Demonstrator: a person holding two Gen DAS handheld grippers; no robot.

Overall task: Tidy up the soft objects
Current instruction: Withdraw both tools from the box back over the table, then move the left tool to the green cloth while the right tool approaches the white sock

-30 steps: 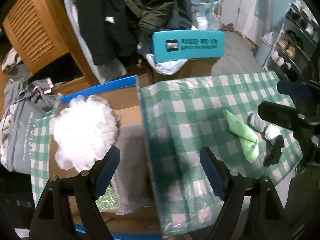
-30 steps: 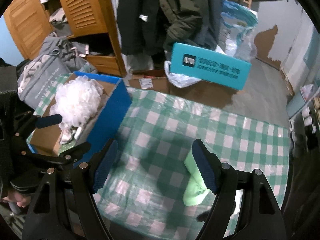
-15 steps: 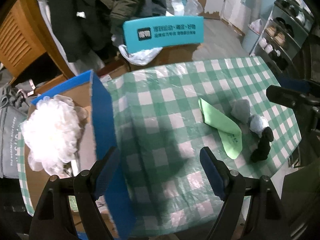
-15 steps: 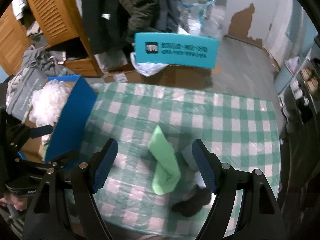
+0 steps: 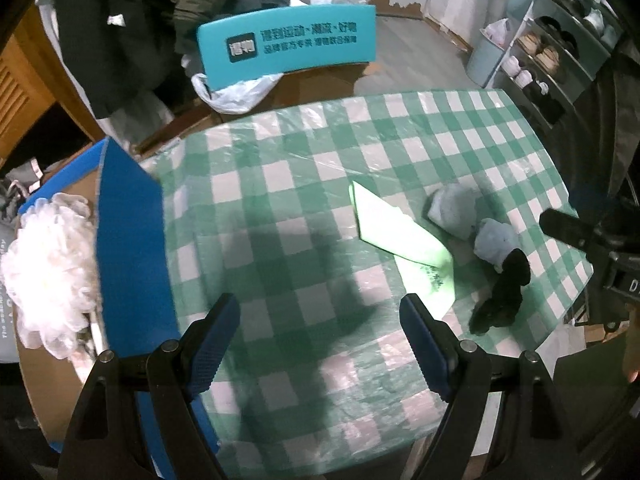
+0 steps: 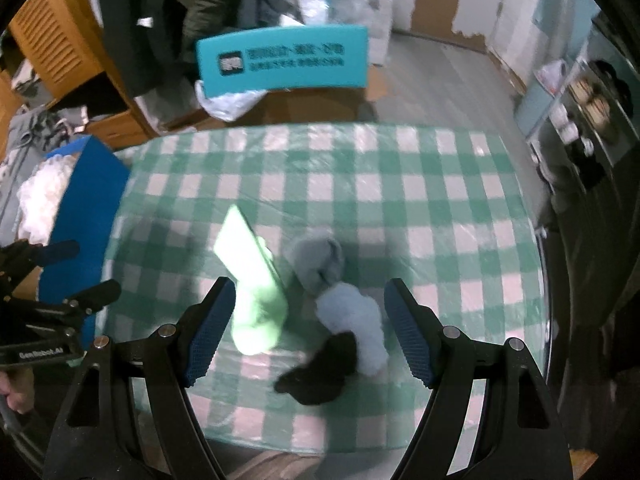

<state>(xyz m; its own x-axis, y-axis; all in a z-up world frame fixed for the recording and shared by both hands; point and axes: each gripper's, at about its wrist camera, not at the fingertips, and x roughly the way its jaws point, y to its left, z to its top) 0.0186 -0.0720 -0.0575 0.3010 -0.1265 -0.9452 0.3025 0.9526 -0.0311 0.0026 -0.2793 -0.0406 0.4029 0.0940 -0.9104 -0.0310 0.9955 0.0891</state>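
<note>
While both tools hang above the checked tablecloth (image 5: 304,152), the scene reads from the left edge inward. Farthest left sits a blue-walled cardboard box (image 5: 128,240) with a white fluffy pouf (image 5: 48,264) already inside it, which suggests this is where the soft things are meant to go. Next comes the left gripper (image 5: 320,336), its jaws spread wide with nothing between them, poised over bare cloth beside the box wall; I judge it is idle or waiting to receive. Toward the middle of the table lies a light green sock (image 6: 252,284), folded flat and pointing toward the near edge. Just right of it rests a grey sock bundle (image 6: 316,260), and close in front of that a pale blue sock bundle (image 6: 356,320) touching a black sock (image 6: 320,368) that lies nearest the table's near edge. These four items cluster on the right half, well apart from the box, so they appear to be what is left to sort. Over them the right gripper (image 6: 310,332) is held with jaws fully apart and empty, framing the green sock's toe, the blue bundle and the black one, probably lined up for a pick. Motion blur makes finer contact hard to judge.
</note>
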